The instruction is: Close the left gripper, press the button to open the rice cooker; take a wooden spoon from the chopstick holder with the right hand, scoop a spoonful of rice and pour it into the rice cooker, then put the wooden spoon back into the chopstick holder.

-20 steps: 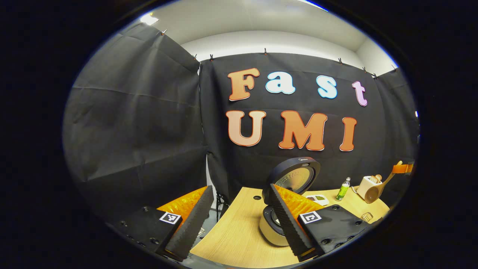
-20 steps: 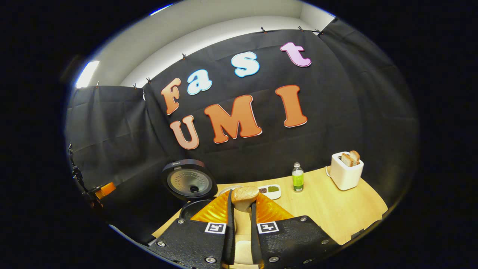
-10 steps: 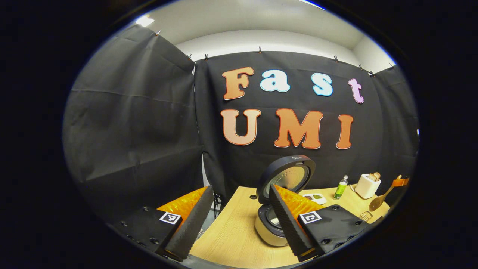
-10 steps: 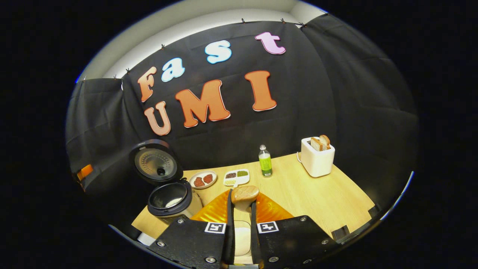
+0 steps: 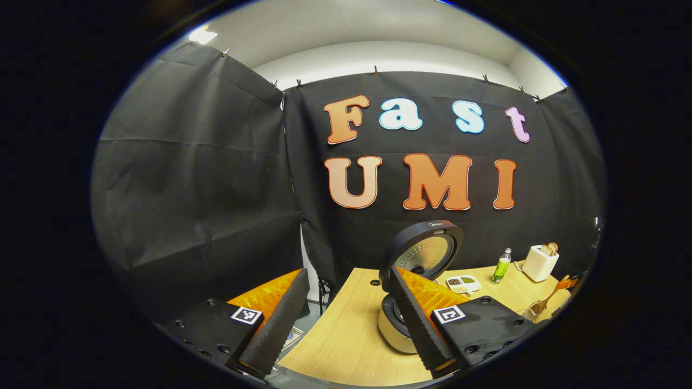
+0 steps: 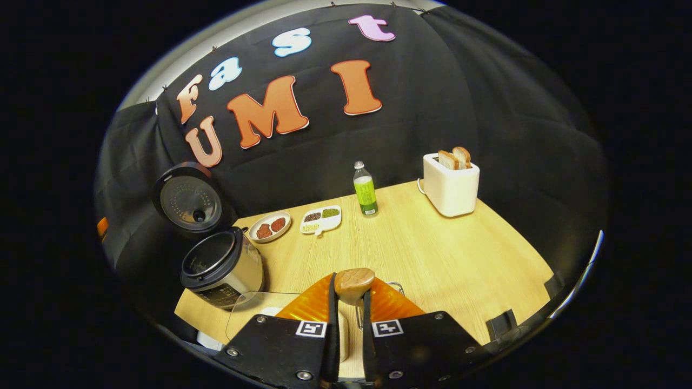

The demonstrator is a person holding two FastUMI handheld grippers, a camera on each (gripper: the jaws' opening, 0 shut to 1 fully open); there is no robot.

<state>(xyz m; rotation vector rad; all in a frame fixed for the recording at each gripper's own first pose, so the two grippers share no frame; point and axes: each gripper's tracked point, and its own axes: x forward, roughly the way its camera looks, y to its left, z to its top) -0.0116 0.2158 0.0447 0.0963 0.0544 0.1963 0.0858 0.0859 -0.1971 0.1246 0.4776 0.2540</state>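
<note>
The rice cooker (image 5: 393,324) stands open on the wooden table, its round lid (image 5: 424,251) tipped up behind the pot. My left gripper (image 5: 346,324) hangs open near the table's left end, nothing between its fingers. In the right gripper view the cooker (image 6: 219,267) sits at the left with its pot uncovered. My right gripper (image 6: 348,281) is shut on the wooden spoon (image 6: 354,283), whose handle end sticks out between the fingertips. The spoon (image 5: 542,305) also shows at the far right of the left gripper view, bowl hanging down over the table.
At the back of the table stand a white toaster (image 6: 450,181) with bread, a green bottle (image 6: 365,189), a divided dish (image 6: 321,219) and a plate of red food (image 6: 269,227). A clear container's rim (image 6: 254,294) lies just left of my right gripper.
My right gripper has tipped downward with the spoon, so more of the tabletop shows. In the left gripper view the spoon has sunk lower. The left gripper has barely moved.
</note>
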